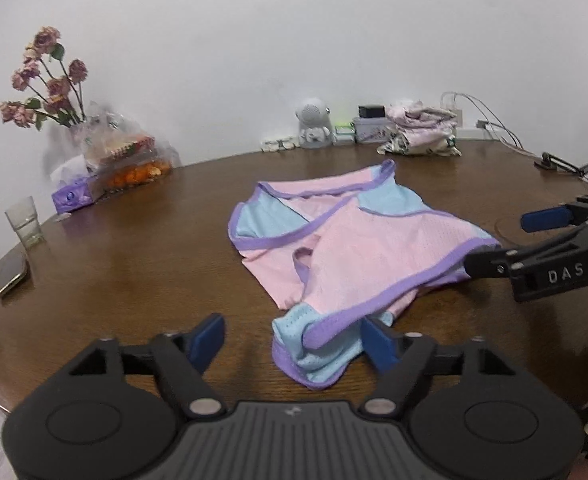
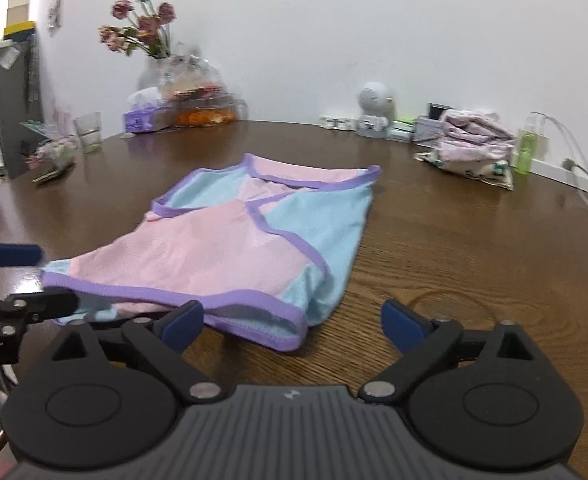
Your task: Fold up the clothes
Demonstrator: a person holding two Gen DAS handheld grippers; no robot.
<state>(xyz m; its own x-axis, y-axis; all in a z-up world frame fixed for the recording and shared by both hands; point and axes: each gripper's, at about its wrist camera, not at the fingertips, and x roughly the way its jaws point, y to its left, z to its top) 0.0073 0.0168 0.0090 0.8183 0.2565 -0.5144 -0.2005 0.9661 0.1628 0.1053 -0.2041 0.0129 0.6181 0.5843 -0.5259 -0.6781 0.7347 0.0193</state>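
Jaws apart, pink-blue vest [image 1: 345, 248] folded, purple-trimmed

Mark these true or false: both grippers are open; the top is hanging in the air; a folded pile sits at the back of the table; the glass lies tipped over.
1. Both the left gripper and the right gripper are open. True.
2. The pink and blue top hangs in the air. False: it lies on the wooden table.
3. A folded pile sits at the back. True.
4. The glass is tipped over. False: it stands upright.
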